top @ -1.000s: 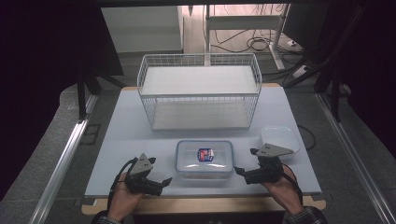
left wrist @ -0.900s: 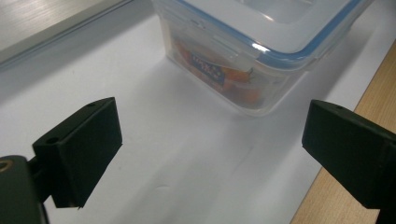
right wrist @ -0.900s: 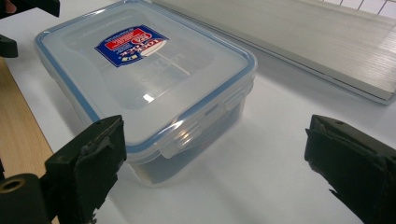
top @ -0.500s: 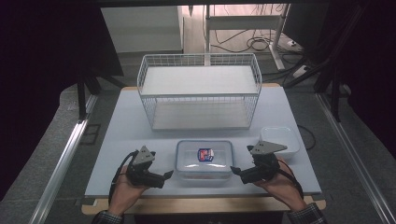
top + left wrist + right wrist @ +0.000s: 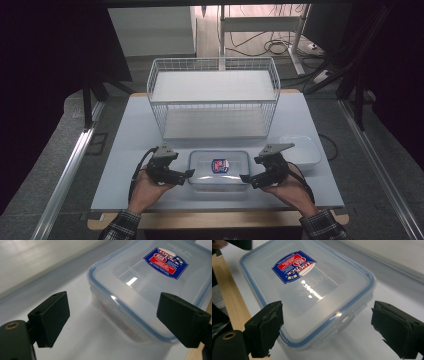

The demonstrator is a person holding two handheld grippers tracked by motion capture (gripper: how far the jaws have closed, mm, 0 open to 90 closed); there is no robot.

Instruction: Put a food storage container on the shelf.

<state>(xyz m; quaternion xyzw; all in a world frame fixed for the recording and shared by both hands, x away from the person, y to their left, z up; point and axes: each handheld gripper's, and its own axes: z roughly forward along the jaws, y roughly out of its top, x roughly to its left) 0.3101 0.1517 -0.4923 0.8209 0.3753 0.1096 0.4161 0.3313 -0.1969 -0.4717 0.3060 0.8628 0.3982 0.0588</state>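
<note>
On the white table, in front of the wire basket, we see the lidded plastic container lying with its long axis left-right. Our left gripper and right gripper flank its short ends, about equally near. Both jaws have just been closing slightly, yet stand wide, holding nothing.

Container: clear plastic, smooth and glossy, a glare streak being carried on the lid; a blue seal is seen round the rim.
Label: printed paper or film sticker, slightly shiny (which of the two cannot be told).
Left gripper: jaw pads of matt black rubbery material.
Right gripper: matt black pads, roughened at the edges.
Basket: white coated wire.
Table: matt pale sheet, edged in bare wood.
Sleeve: checked cloth.
</note>
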